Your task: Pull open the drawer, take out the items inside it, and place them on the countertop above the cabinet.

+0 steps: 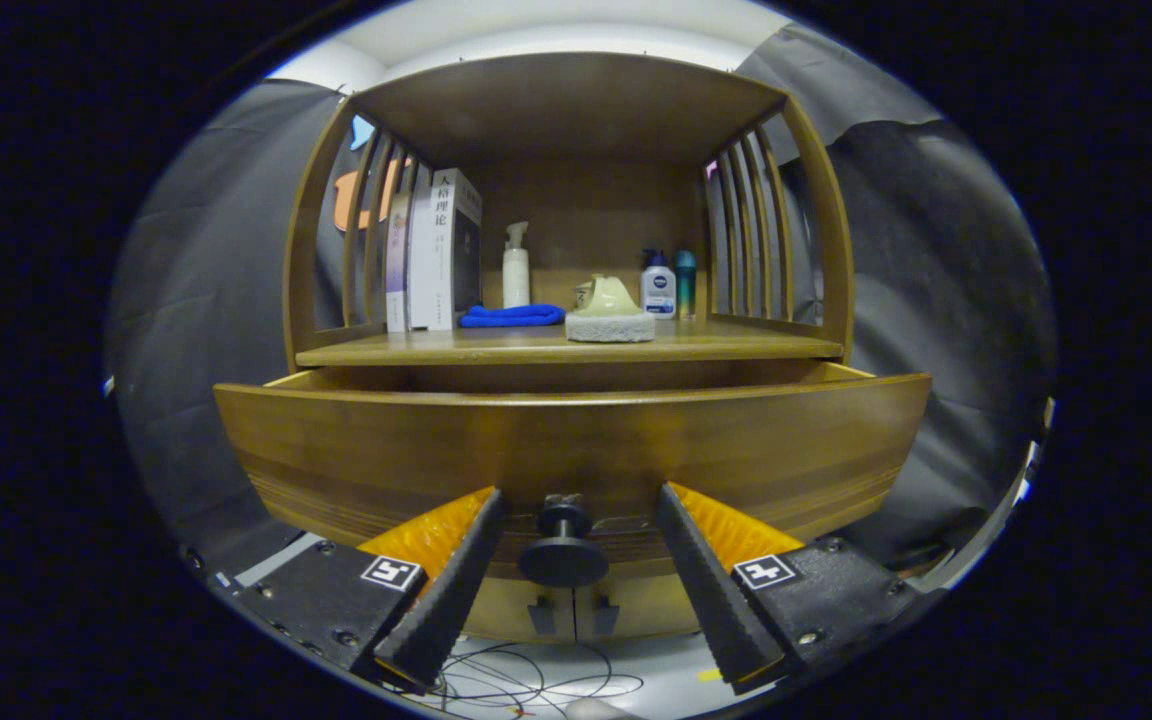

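Note:
The wooden drawer (576, 450) stands pulled out a little from the cabinet, its curved front close ahead of me. Its dark round knob (563, 550) sits between my two fingers, touching neither. My gripper (576, 510) is open, with black pads (456, 580) and orange backs spread wide on either side of the knob. The inside of the drawer is hidden behind its front panel. Above it lies the countertop (496, 350), a wooden shelf with slatted sides.
On the countertop stand several books (441, 250), a white spray bottle (515, 265), a folded blue cloth (511, 316), a pale green object on a sponge-like pad (609, 310), and two small bottles (666, 285). Cables (526, 685) lie on the floor below.

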`<state>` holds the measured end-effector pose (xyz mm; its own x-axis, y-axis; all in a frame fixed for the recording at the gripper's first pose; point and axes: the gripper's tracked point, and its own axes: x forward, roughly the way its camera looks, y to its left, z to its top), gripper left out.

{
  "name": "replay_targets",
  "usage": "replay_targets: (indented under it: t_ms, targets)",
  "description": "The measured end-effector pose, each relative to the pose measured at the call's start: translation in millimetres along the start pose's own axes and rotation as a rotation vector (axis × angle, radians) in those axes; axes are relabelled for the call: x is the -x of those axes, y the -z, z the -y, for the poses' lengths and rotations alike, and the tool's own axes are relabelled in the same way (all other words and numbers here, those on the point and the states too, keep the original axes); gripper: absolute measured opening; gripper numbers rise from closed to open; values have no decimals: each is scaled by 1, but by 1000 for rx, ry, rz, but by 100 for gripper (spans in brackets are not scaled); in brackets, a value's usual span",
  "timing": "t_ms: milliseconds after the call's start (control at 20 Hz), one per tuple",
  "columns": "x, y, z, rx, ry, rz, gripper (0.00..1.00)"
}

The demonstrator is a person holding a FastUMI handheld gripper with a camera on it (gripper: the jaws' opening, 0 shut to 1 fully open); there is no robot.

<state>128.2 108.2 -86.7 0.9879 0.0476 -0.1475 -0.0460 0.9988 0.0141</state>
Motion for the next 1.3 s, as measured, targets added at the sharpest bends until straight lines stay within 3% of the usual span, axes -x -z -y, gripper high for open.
replay_targets:
  t_ms: [600,1050,1300]
  targets:
    - [-65,-16,-1,7,-1,3,99]
    - [-83,-17,-3,28,8,16,99]
    - [-75,-10,4,-78,-4,-53,99]
